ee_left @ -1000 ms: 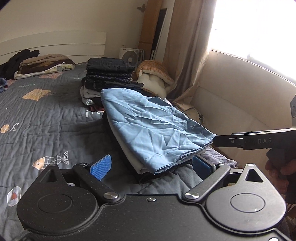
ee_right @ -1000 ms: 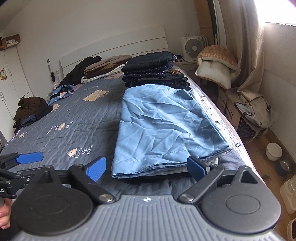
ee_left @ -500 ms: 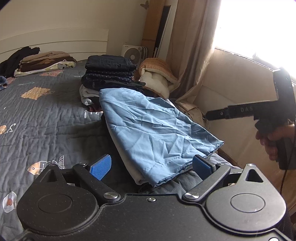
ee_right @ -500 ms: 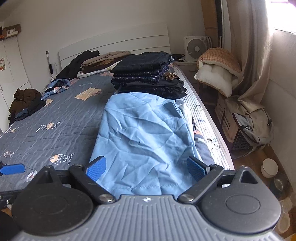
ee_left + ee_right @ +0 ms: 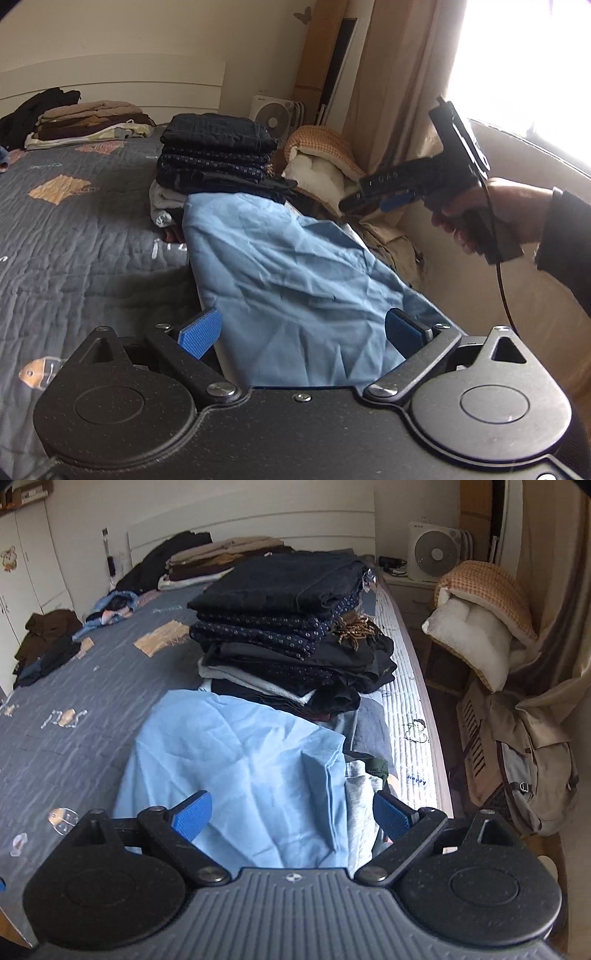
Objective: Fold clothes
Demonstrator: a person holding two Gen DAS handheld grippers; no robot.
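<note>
Though folded, blue shirt [image 5: 243,775] wrinkled, w/ creases.

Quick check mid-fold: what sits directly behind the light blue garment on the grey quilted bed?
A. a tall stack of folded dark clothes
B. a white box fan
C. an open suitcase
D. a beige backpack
A: the stack of folded dark clothes rises right at the far edge of the light blue garment on the grey quilted bed.
</note>
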